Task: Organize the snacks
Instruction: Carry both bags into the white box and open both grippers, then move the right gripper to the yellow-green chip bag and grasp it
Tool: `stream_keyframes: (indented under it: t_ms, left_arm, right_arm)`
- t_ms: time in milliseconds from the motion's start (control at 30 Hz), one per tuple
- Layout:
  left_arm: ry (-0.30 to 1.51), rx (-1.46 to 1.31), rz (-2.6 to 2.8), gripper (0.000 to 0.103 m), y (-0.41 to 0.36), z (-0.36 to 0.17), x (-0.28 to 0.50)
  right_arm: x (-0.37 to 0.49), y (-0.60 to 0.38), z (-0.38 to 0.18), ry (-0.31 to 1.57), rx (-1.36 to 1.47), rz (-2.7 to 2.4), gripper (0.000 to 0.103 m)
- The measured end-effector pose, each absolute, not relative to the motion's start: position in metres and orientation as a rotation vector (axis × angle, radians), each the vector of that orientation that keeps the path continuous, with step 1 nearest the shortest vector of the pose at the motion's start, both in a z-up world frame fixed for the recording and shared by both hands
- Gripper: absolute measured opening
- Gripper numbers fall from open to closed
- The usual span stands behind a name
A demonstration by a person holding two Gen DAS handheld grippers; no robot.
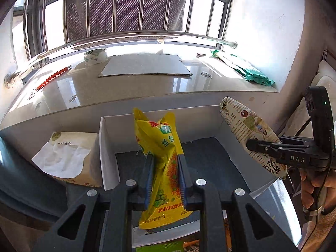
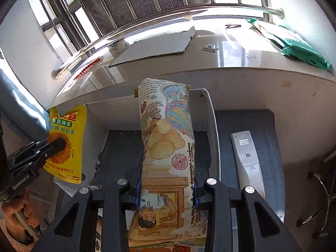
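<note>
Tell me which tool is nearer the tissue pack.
Left. The left tool, holding the yellow snack bag, sits just right of the tissue pack; the right tool is across the box.

Windowsill carries a cardboard sheet (image 1: pixel 145 65), a tape roll (image 1: pixel 95 56), a green mailer bag (image 1: pixel 243 67), a red-beaded item (image 1: pixel 52 77) and a small metal chain (image 2: pixel 210 47). A tissue pack (image 1: pixel 71 157) lies below the sill. A white remote (image 2: pixel 247 159) rests on the blue surface.

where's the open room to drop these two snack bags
The white box's dark floor is bare between its walls, below the yellow snack bag in the left gripper and the chip bag in the right gripper. A strip lies free between the box wall and the remote. Left of the box, the tissue pack crowds the space.
</note>
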State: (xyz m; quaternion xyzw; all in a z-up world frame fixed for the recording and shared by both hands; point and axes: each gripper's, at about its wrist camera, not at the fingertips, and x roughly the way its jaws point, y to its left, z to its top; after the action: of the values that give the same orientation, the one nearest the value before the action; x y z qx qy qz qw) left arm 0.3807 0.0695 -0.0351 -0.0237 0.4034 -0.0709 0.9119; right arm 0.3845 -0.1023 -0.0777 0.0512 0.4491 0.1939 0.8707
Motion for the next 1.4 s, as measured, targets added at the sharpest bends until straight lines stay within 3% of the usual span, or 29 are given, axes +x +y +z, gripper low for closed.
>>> stream_keyframes:
  t_ms: [133, 167, 200, 233, 300, 633, 900, 1100, 1400]
  left_arm:
    - [0.891, -0.028, -0.115, 0.028, 0.067, -0.054, 0.392]
    - [0.907, -0.033, -0.099, 0.033, 0.068, -0.056, 0.394]
    - [0.91, -0.039, -0.082, 0.05, 0.07, -0.057, 0.394]
    - [0.89, -0.049, -0.072, 0.073, 0.072, -0.055, 0.391]
    - [0.863, -0.06, -0.082, 0.101, 0.077, -0.05, 0.384]
    - [0.728, -0.08, -0.067, 0.103, 0.099, -0.015, 0.322]
    - [0.527, -0.12, -0.044, 0.103, 0.107, 0.009, 0.198]
    - [0.572, -0.182, -0.089, 0.103, 0.088, -0.03, 0.114]
    - [0.676, -0.171, -0.085, 0.103, 0.045, -0.1, 0.054]
  right_arm:
    - [0.394, -0.094, -0.079, 0.933, 0.095, 0.398, 0.043]
    - [0.394, -0.093, -0.079, 0.934, 0.097, 0.384, 0.06]
    - [0.395, -0.092, -0.077, 0.93, 0.098, 0.381, 0.075]
    - [0.394, -0.092, -0.076, 0.918, 0.103, 0.394, 0.103]
    - [0.387, -0.095, -0.068, 0.868, 0.135, 0.422, 0.103]
    - [0.328, -0.12, -0.028, 0.723, 0.153, 0.477, 0.103]
    - [0.219, -0.164, -0.021, 0.605, 0.167, 0.55, 0.103]
    - [0.146, -0.189, -0.08, 0.658, 0.198, 0.525, 0.103]
    - [0.084, -0.203, -0.17, 0.827, 0.322, 0.485, 0.103]
